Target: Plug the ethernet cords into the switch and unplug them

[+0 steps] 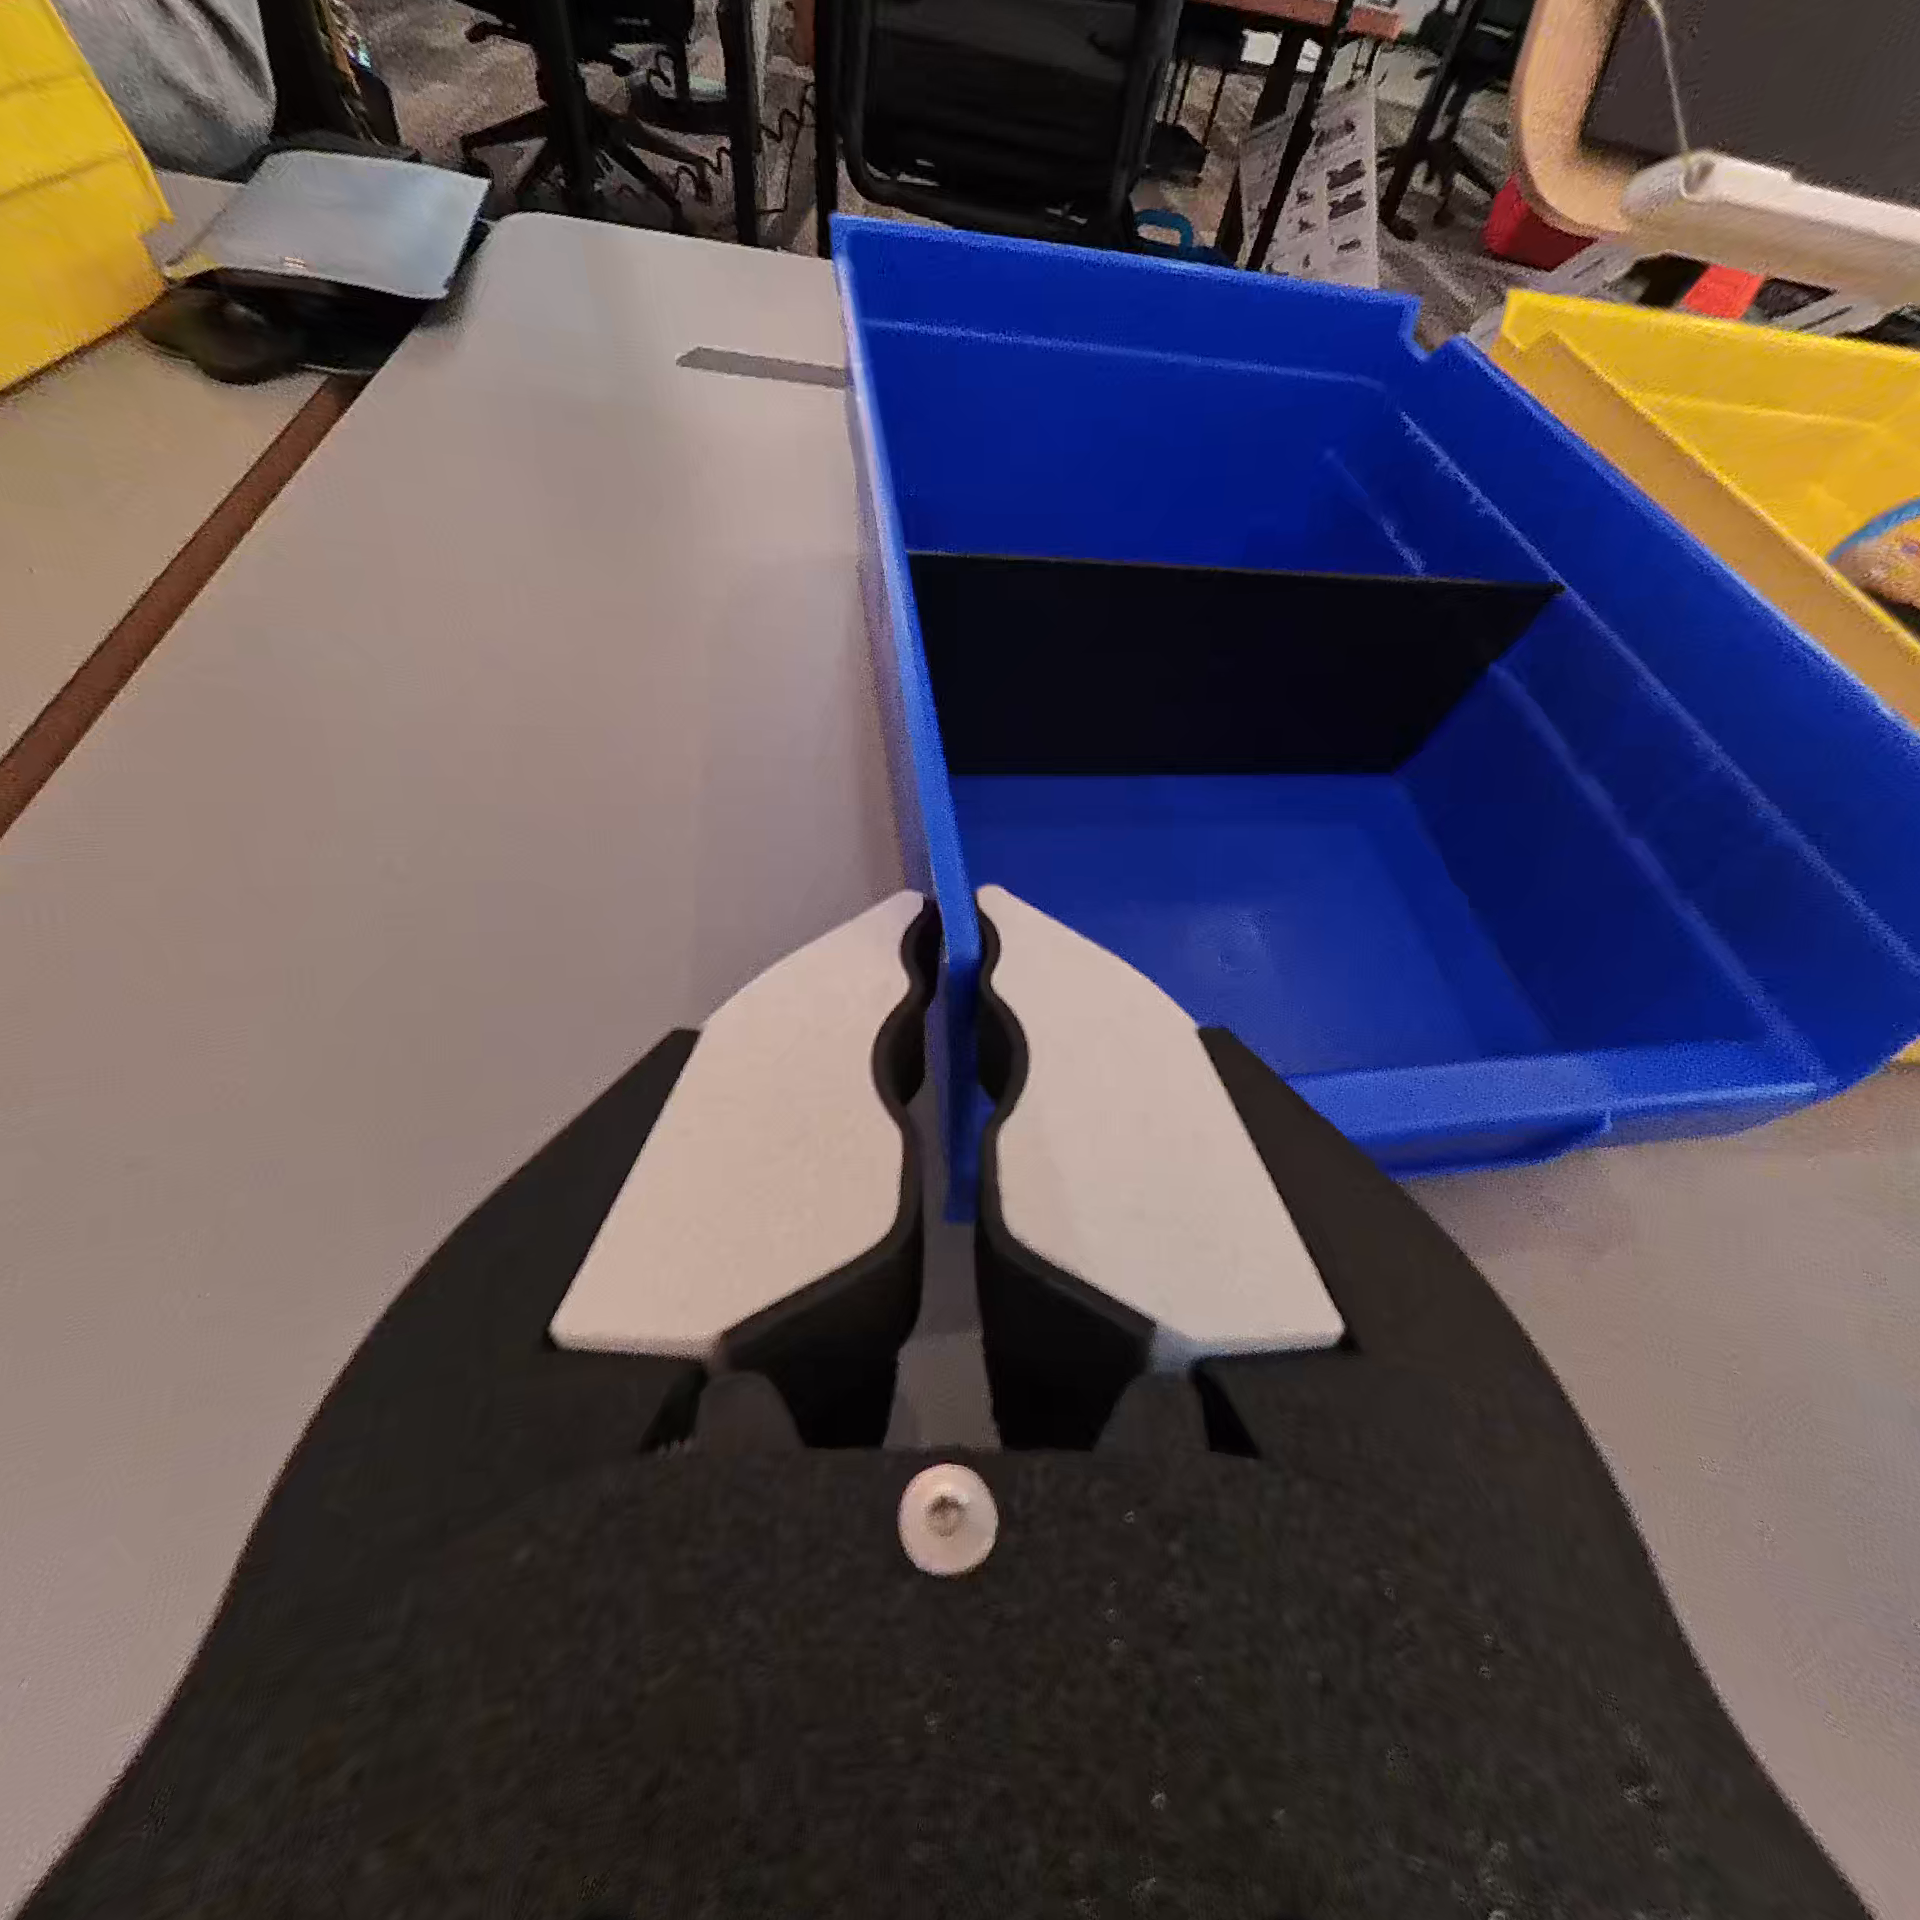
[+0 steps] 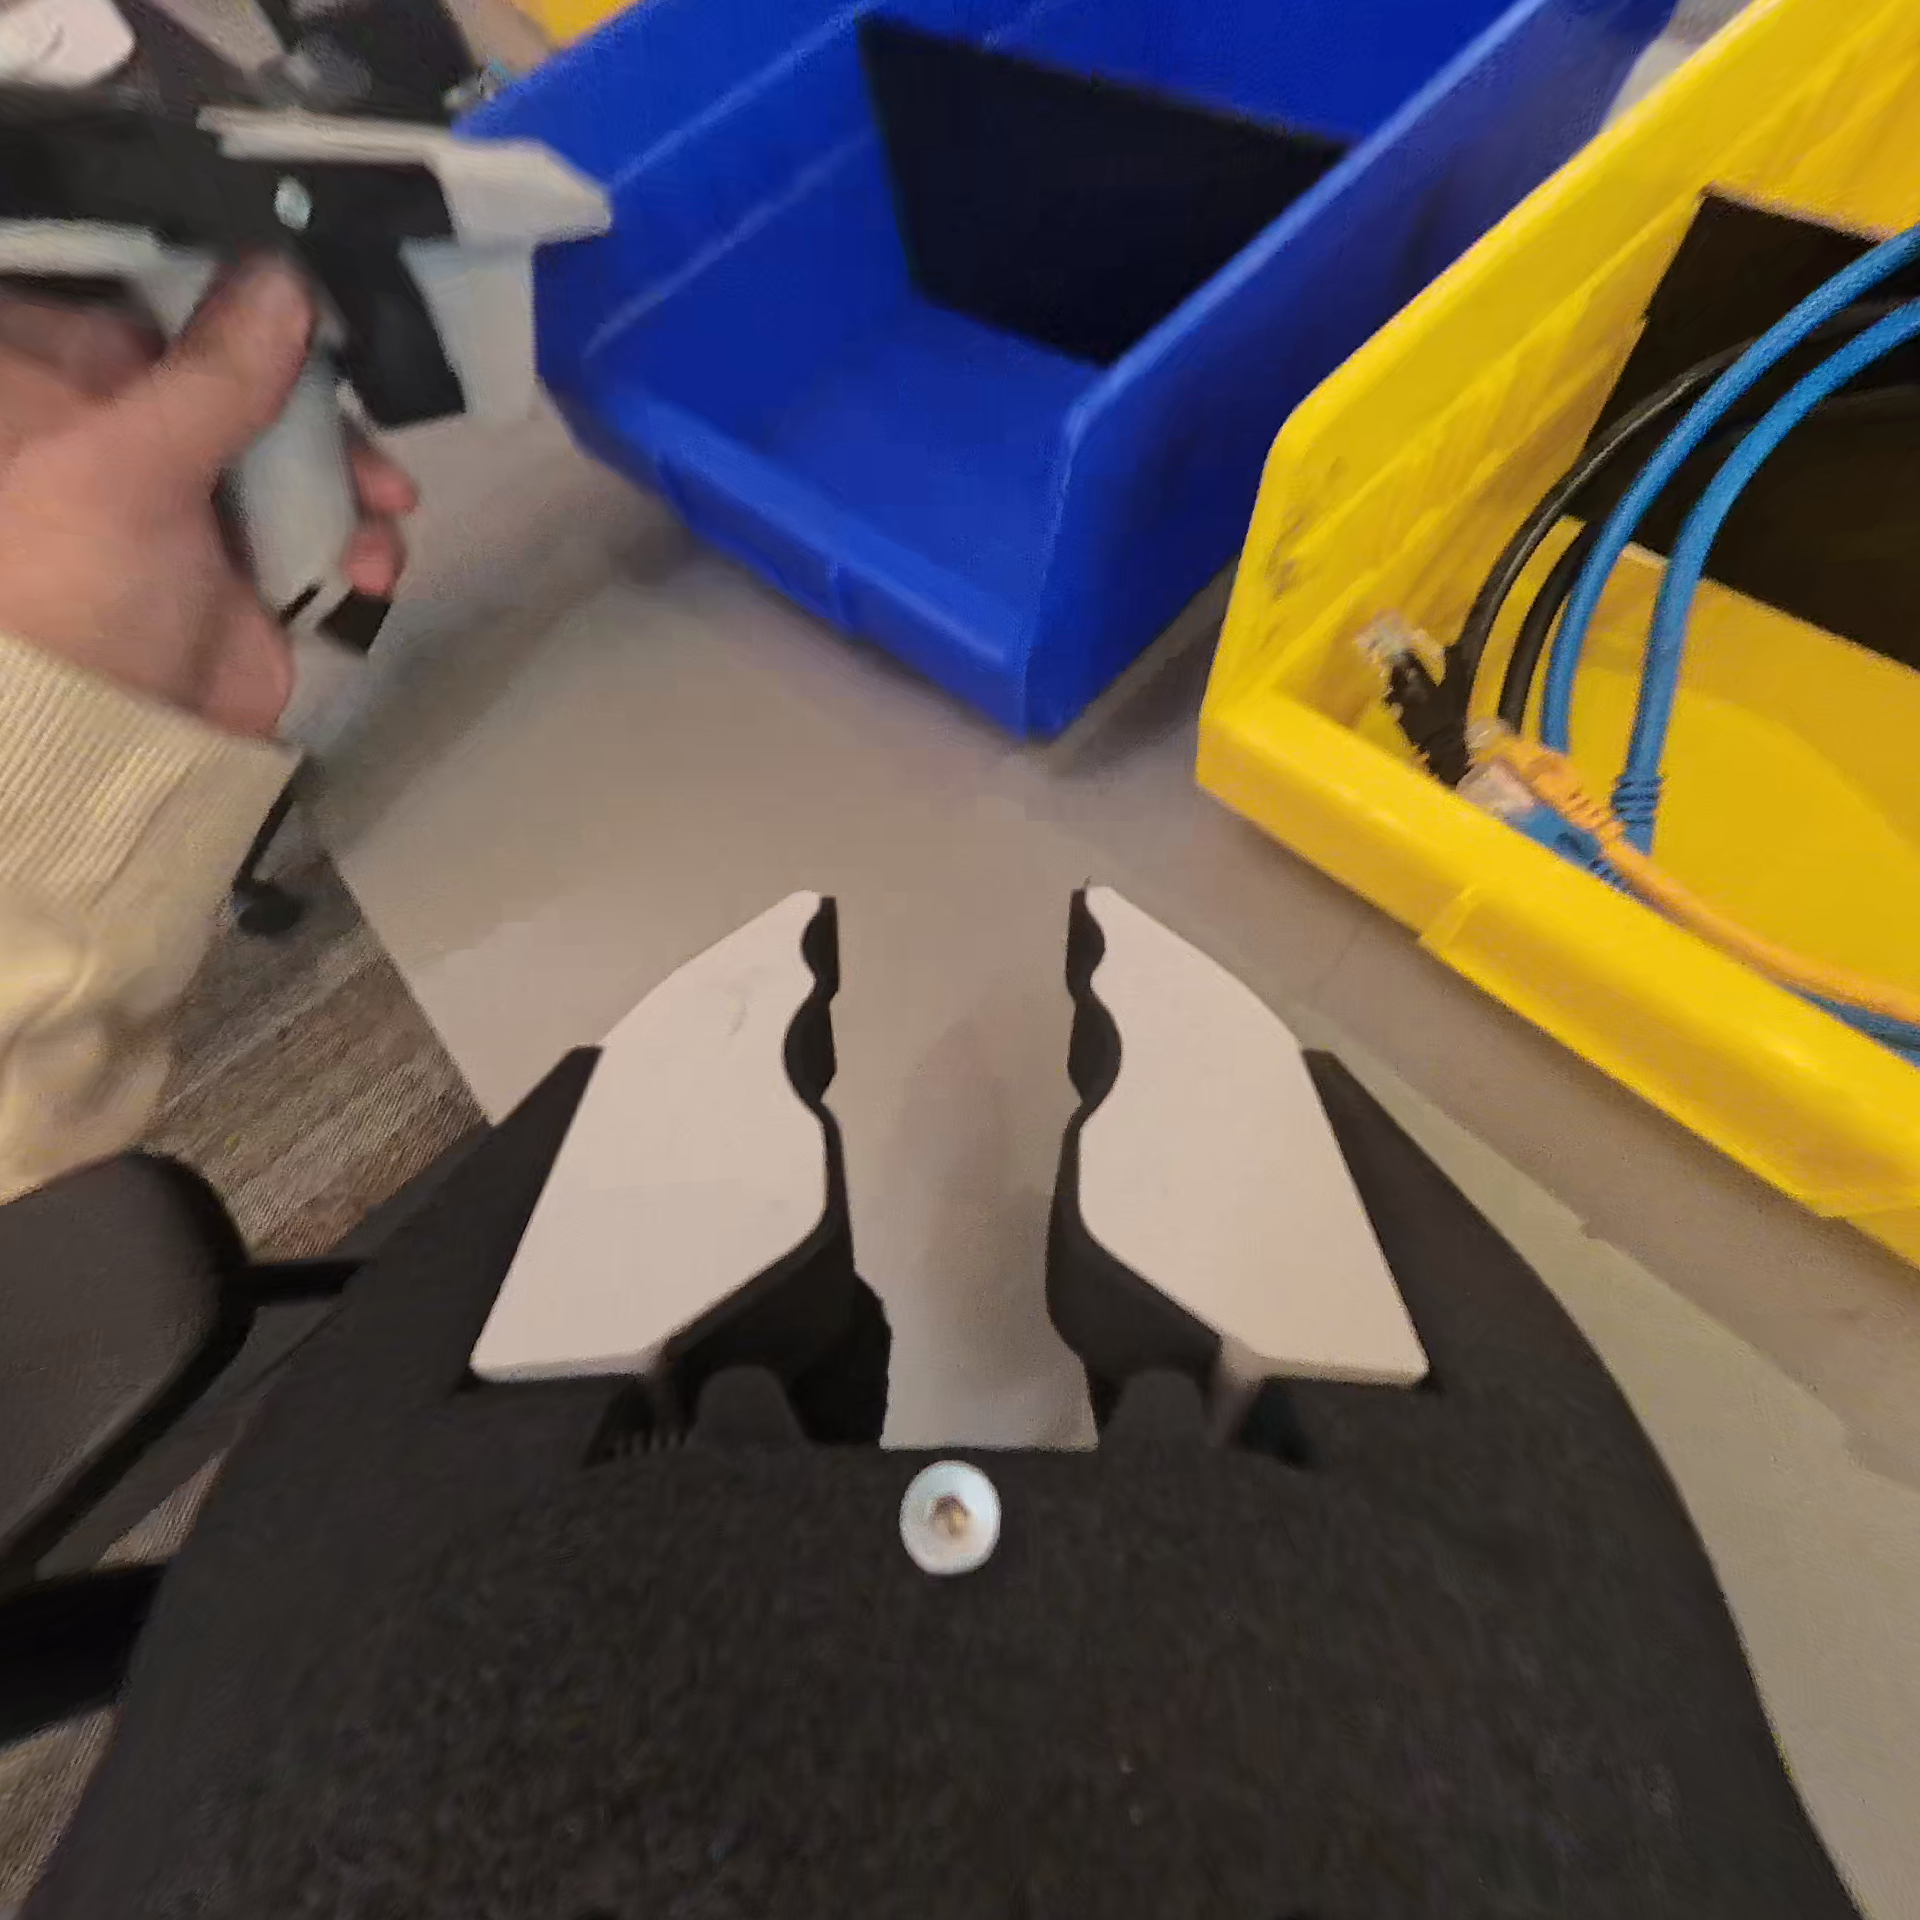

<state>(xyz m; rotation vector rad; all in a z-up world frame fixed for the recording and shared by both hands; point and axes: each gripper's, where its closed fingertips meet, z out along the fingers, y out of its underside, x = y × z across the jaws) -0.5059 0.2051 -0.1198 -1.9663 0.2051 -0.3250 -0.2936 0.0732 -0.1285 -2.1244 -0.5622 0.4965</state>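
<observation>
Clamping the blue bin (image 1: 1351, 935) wall, left tool (image 1: 958, 914); right tool (image 2: 951, 914) agape.

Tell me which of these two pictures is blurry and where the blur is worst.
Right wrist view: motion-blurred, worst at the left gripper and hand, milder on the yellow bin. Left wrist view: mostly sharp; blue bin crisp, edges stretched by the wide lens.

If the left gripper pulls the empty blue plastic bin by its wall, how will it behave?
The blue plastic bin is empty, so probably light. It should slide on the smooth grey table. Gripped at one corner by the left gripper, it may swivel.
</observation>
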